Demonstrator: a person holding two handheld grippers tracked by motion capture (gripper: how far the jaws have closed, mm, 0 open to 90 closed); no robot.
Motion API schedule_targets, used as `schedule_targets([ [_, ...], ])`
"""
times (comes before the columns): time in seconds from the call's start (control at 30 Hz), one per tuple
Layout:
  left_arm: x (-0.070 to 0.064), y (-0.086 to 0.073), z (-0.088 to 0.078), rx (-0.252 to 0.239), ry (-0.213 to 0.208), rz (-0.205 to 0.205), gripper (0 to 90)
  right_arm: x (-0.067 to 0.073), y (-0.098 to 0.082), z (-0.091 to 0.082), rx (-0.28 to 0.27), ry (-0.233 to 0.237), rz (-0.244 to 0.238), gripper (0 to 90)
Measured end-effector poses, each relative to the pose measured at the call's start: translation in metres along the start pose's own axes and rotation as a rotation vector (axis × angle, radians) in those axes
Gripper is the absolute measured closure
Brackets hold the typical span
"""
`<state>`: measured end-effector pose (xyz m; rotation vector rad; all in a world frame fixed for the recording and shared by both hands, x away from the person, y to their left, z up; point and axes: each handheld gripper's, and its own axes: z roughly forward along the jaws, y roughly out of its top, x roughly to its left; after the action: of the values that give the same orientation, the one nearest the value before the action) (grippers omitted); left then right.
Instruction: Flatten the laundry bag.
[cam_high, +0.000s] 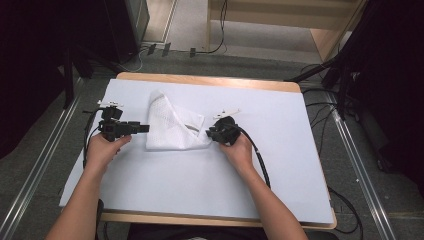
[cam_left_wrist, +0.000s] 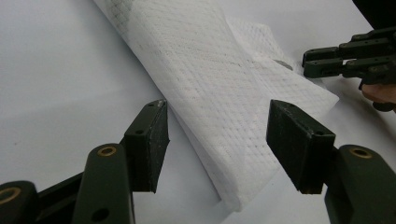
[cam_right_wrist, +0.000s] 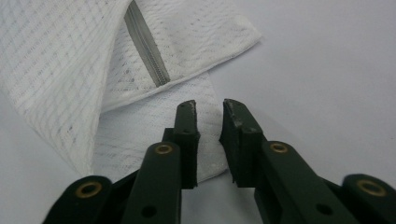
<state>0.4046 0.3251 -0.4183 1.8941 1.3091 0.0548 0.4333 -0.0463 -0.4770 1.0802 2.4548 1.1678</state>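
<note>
A white mesh bag (cam_high: 172, 125) lies folded on the white table cover (cam_high: 280, 170), its grey zipper (cam_right_wrist: 147, 46) showing near the fold. My left gripper (cam_high: 142, 128) sits just left of the bag, level with its lower left edge. It is open, the jaws wide apart, and the bag's edge (cam_left_wrist: 224, 84) lies between and beyond them, untouched by the pads (cam_left_wrist: 154, 135). My right gripper (cam_high: 210, 134) is at the bag's lower right corner. Its jaws (cam_right_wrist: 208, 135) are nearly together and pinch that corner of mesh (cam_right_wrist: 60, 70). The left gripper view also shows the right gripper (cam_left_wrist: 308, 60) at the far corner.
The white cover lies on a wooden table (cam_high: 200, 80). A black cable (cam_high: 260, 162) trails from the right gripper toward the near edge. Dark stands and cables (cam_high: 345, 85) are on the floor to the right, and metal rails (cam_high: 45, 155) run along both sides.
</note>
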Motion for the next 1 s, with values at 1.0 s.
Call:
schedule_targets([
  [1.0,0.011,0.012,0.051,0.1,0.006,-0.099,72.2,-0.008,0.017,0.004,-0.006,0.047,0.068,86.3],
])
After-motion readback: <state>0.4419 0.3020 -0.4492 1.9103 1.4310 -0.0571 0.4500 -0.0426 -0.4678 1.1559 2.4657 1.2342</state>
